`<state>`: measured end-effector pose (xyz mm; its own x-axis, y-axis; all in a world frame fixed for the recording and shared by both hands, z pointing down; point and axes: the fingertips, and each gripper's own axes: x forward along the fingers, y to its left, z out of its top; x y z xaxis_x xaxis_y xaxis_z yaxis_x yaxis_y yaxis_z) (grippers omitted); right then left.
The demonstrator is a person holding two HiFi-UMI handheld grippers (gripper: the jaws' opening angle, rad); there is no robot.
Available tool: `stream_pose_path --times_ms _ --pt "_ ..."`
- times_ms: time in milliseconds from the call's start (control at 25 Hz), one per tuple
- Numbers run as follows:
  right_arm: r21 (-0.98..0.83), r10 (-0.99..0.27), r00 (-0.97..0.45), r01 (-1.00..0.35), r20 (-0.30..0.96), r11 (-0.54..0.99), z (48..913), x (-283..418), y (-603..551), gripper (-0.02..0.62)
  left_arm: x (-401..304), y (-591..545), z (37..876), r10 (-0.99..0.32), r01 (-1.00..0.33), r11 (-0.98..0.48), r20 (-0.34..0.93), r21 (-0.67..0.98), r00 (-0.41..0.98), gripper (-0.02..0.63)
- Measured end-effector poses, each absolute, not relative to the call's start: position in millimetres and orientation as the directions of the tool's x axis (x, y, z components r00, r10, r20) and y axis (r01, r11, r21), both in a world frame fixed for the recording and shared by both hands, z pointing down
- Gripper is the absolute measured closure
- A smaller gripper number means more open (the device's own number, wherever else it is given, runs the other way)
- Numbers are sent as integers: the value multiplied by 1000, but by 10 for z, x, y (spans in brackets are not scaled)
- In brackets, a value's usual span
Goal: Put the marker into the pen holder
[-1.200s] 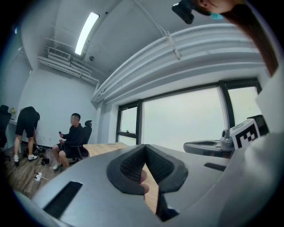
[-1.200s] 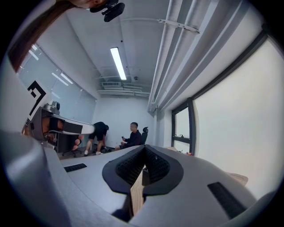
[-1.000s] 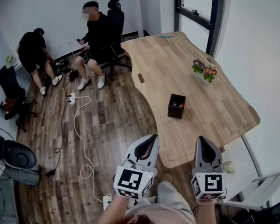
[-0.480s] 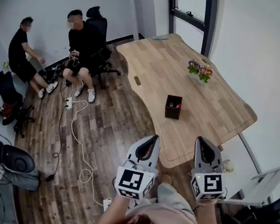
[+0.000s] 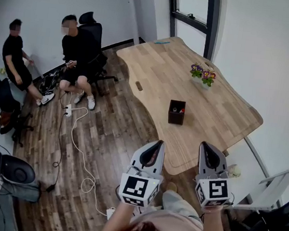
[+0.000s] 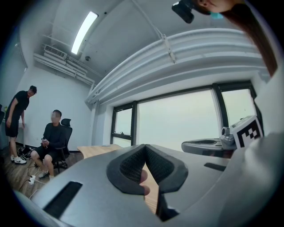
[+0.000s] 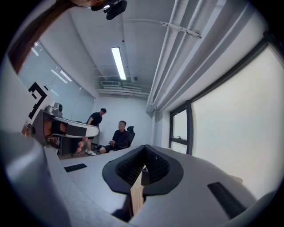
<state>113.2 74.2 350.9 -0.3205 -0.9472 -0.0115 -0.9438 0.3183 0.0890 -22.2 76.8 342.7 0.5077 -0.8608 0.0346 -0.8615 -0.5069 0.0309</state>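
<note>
Left gripper [image 5: 154, 145] and right gripper [image 5: 208, 148], both clenched, hover at the surface's [image 5: 155, 69] near edge; pen holder [image 5: 176, 112] stands well beyond.

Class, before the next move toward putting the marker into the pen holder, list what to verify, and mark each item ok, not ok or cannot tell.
1. The pen holder stands upright on the table: ok.
2. Marker found: cannot tell; the thin blue thing at the table's far end may be it.
3. The left gripper has the marker: not ok; jaws together, empty.
4. The right gripper has the marker: not ok; jaws together, empty.
5. Room inside the pen holder: cannot tell; too small to see.
</note>
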Motion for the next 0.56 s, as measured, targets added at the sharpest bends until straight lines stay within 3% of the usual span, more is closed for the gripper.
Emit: stream_pose_path --times_ms 560 --pt "101 -952 -305 -947 3 304 3516 1076 775 595 -244 771 3396 -844 -842 -533 14 81 535 604"
